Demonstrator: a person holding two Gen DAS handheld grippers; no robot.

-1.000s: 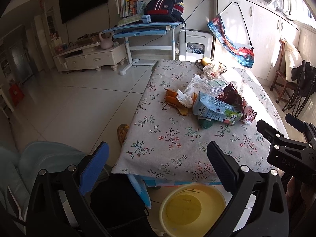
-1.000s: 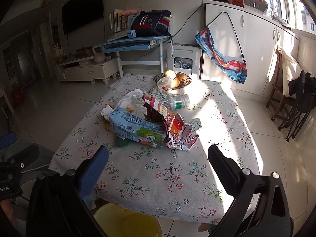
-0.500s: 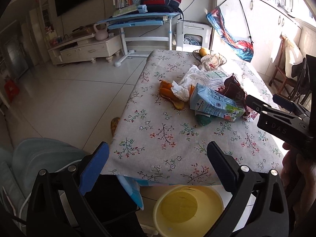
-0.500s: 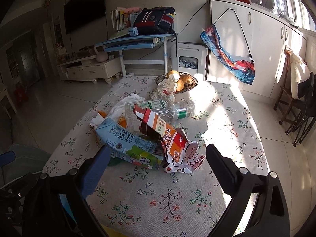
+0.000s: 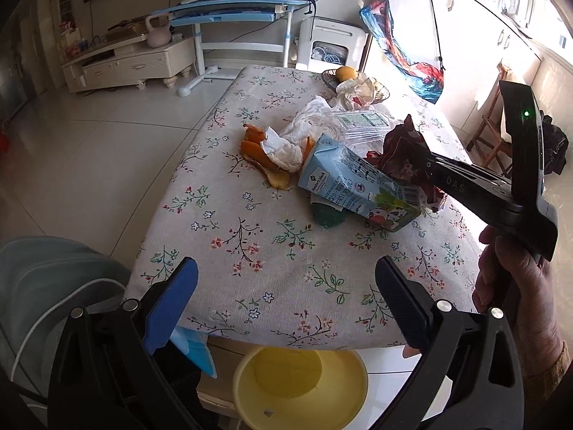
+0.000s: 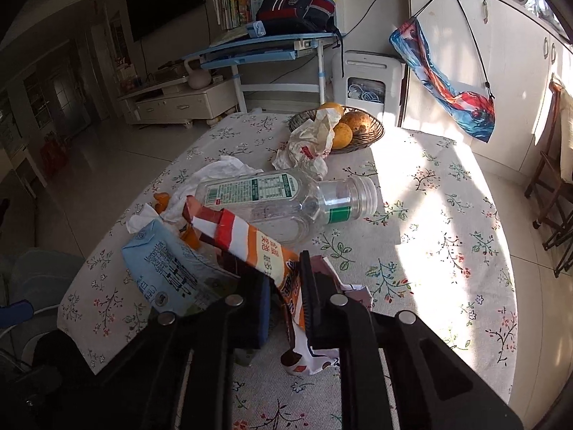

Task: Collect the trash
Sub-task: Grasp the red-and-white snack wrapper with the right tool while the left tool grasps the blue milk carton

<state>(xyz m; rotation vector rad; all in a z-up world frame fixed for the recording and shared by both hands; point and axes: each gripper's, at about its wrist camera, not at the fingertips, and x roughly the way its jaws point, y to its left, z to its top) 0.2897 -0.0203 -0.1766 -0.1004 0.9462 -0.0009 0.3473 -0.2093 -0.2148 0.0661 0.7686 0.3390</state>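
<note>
A pile of trash lies on the flowered table (image 5: 250, 258): a light blue milk carton (image 5: 351, 186) (image 6: 168, 268), an orange and red snack wrapper (image 6: 247, 236) (image 5: 401, 154), a clear plastic bottle (image 6: 272, 197), orange peels (image 5: 258, 154) and a crumpled tissue (image 5: 283, 150). My right gripper (image 6: 286, 279) is shut on the lower end of the snack wrapper, beside the carton. My left gripper (image 5: 286, 286) stands open over the table's near edge with nothing between its fingers.
A yellow basin (image 5: 301, 383) sits on the floor below the table's near edge. At the far end stands a wicker fruit basket (image 6: 361, 136) with a crumpled bag (image 6: 308, 143) against it. Wooden chairs (image 6: 551, 179) stand to the right.
My right gripper has moved forward and down into the trash pile and closed from wide open onto the snack wrapper. The left gripper has come nearer the table, still open.
</note>
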